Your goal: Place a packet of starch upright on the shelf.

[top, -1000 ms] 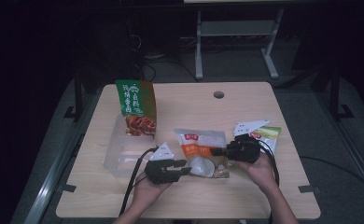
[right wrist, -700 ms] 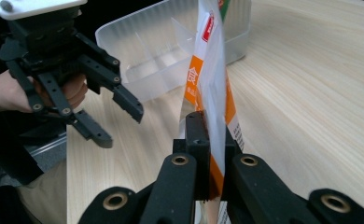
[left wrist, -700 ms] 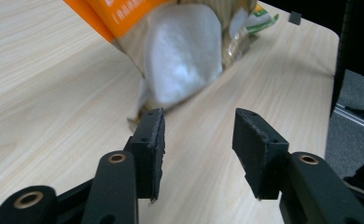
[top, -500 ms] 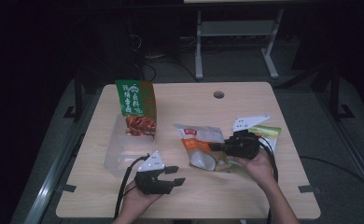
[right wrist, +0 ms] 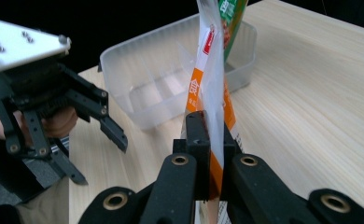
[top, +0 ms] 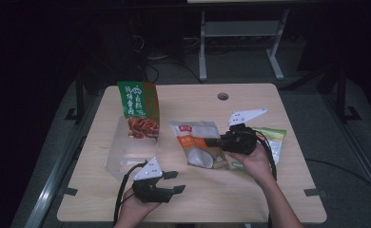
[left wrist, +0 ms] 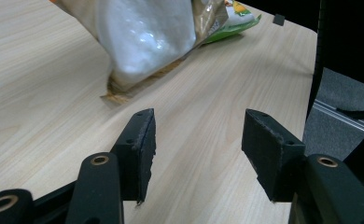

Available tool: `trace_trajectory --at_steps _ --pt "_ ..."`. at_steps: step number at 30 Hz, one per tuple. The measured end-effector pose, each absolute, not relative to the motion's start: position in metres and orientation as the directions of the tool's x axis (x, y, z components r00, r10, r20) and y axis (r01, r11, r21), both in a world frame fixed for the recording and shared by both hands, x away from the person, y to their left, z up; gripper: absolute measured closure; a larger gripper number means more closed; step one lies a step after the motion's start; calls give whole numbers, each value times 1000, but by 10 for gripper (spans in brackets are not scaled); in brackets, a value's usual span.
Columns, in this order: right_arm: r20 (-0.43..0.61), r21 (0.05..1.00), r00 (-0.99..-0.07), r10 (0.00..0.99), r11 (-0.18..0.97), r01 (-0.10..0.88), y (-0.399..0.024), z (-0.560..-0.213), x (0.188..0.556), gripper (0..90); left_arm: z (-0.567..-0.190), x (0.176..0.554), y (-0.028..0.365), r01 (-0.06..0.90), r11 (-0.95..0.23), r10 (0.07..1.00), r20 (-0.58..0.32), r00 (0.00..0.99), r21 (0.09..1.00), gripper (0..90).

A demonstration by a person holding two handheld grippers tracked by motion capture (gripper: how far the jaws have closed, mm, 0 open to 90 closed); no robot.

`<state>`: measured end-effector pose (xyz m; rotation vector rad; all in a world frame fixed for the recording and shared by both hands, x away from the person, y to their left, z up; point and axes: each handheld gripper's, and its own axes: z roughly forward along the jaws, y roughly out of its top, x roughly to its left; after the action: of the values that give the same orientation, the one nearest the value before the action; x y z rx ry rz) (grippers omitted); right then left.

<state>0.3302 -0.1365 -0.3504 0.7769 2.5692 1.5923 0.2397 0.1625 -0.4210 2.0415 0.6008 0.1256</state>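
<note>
A white-and-orange snack bag lies at the table's middle, its right edge lifted. My right gripper is shut on that edge; the right gripper view has the bag standing up between the closed jaws of this gripper. My left gripper sits near the front edge, left of the bag and apart from it. Its jaws have just been opening, and nothing is between them. The left gripper view looks past this gripper to the bag ahead on bare wood.
A clear plastic container stands at the left, with a tall green bag upright at its far end. A green packet lies under my right hand. A hole marks the table's far side.
My left gripper has drawn back from the snack bag toward the front edge and spread its jaws. My right gripper has lifted the bag's edge a little.
</note>
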Motion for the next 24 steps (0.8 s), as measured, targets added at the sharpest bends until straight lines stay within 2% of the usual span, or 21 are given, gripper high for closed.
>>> trace_trajectory --at_steps 11,24 --pt "235 857 -884 403 343 384 -121 -334 340 894 -422 237 162 366 -403 451 -167 877 839 436" --pt "232 872 -901 366 332 360 -91 -311 348 894 -421 233 162 338 -431 430 -140 892 837 432"
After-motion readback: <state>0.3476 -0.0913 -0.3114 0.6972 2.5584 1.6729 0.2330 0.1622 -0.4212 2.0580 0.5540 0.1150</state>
